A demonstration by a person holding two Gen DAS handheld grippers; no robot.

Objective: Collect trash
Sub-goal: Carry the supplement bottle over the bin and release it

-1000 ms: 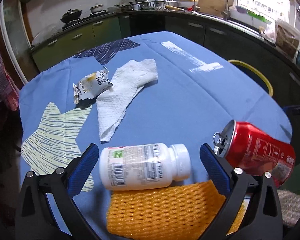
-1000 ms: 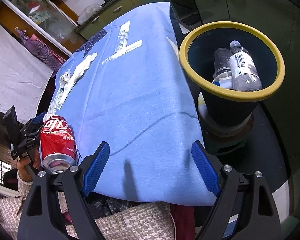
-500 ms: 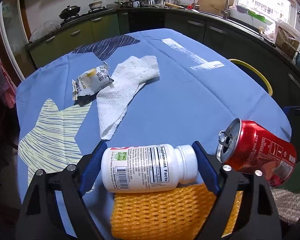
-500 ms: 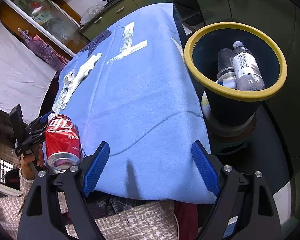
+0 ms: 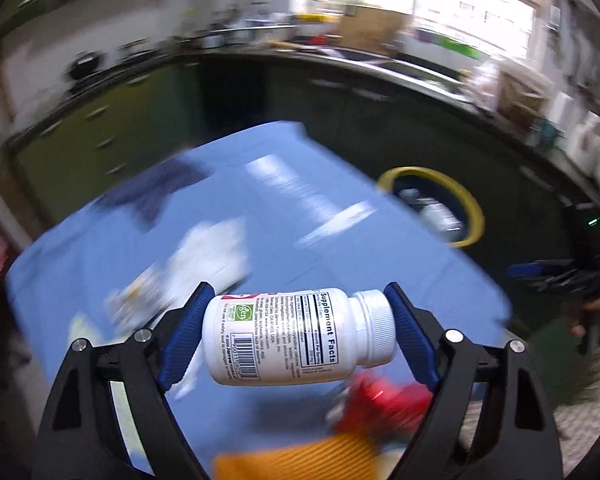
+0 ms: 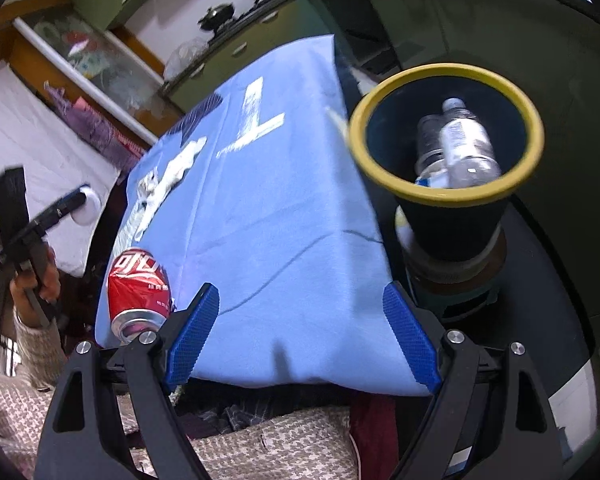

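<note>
My left gripper (image 5: pixel 299 292) is shut end to end on a white supplement bottle (image 5: pixel 296 336), held sideways in the air above the blue table (image 5: pixel 300 240). Beneath it lie a blurred red soda can (image 5: pixel 380 404) and an orange foam net (image 5: pixel 300 460). A white paper towel (image 5: pixel 212 256) and a crumpled wrapper (image 5: pixel 140 296) lie farther back. My right gripper (image 6: pixel 300 292) hangs open and empty over the table's near edge, with the can (image 6: pixel 138 284) to its left. The yellow-rimmed dark bin (image 6: pixel 446 196) stands on the floor to the right and holds clear plastic bottles (image 6: pixel 464 148).
Dark kitchen cabinets and a counter with a sink run behind the table. The bin (image 5: pixel 474 216) sits just off the table's right edge. A person's checked sleeve and lap lie along the near edge (image 6: pixel 260 440).
The left gripper closed on the white bottle and lifted it off the table, its view swinging toward the bin. The right gripper shifted a little and stayed open.
</note>
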